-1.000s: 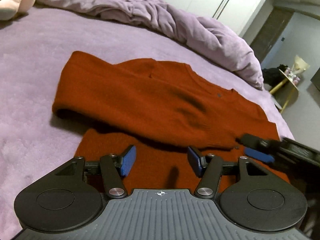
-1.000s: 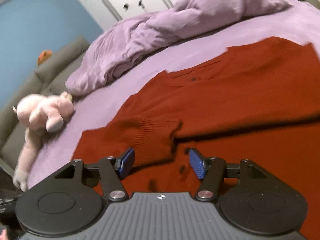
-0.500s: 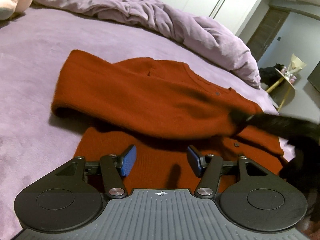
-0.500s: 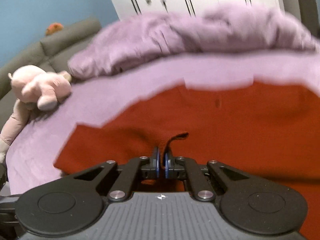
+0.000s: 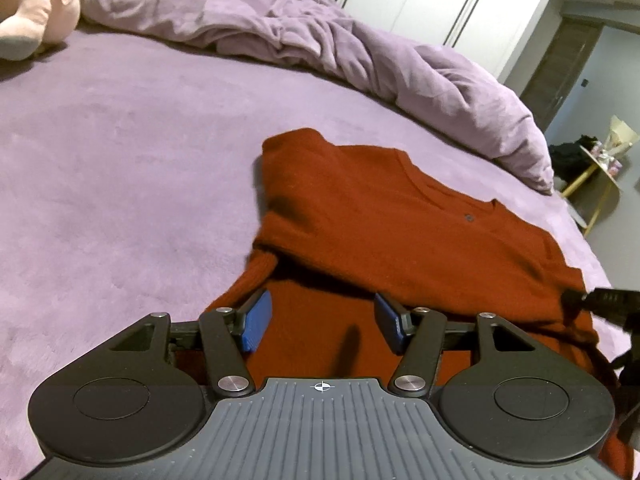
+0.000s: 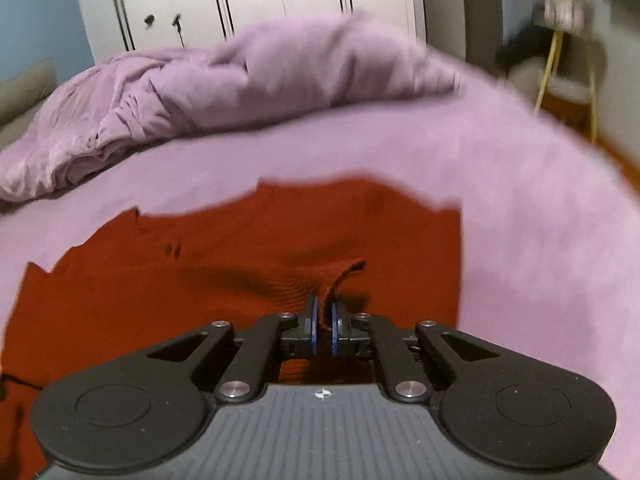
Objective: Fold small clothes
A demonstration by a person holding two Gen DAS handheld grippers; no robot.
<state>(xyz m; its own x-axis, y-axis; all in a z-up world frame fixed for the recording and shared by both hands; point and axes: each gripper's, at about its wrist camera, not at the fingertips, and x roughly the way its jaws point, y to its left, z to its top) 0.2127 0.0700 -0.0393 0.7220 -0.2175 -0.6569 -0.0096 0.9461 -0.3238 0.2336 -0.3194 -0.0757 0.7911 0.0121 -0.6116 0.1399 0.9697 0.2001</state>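
A rust-red knit sweater (image 5: 400,232) lies on the purple bed, one sleeve folded across its body. My left gripper (image 5: 322,322) is open and empty, low over the sweater's lower part. My right gripper (image 6: 323,326) is shut on the sleeve's ribbed cuff (image 6: 320,280) and holds it pulled over the sweater's body (image 6: 160,300). The right gripper also shows in the left wrist view (image 5: 600,304) at the sweater's right edge.
A crumpled purple duvet (image 5: 320,40) lies along the far side of the bed (image 5: 100,180). A pink plush toy (image 5: 32,8) sits at the far left. White wardrobes stand behind. A small yellow-legged side table (image 5: 600,168) stands off the bed's right side.
My right gripper closed on the sleeve cuff and carried it rightwards across the sweater. The left gripper stayed open and shifted right; the sleeve fold now sits narrower.
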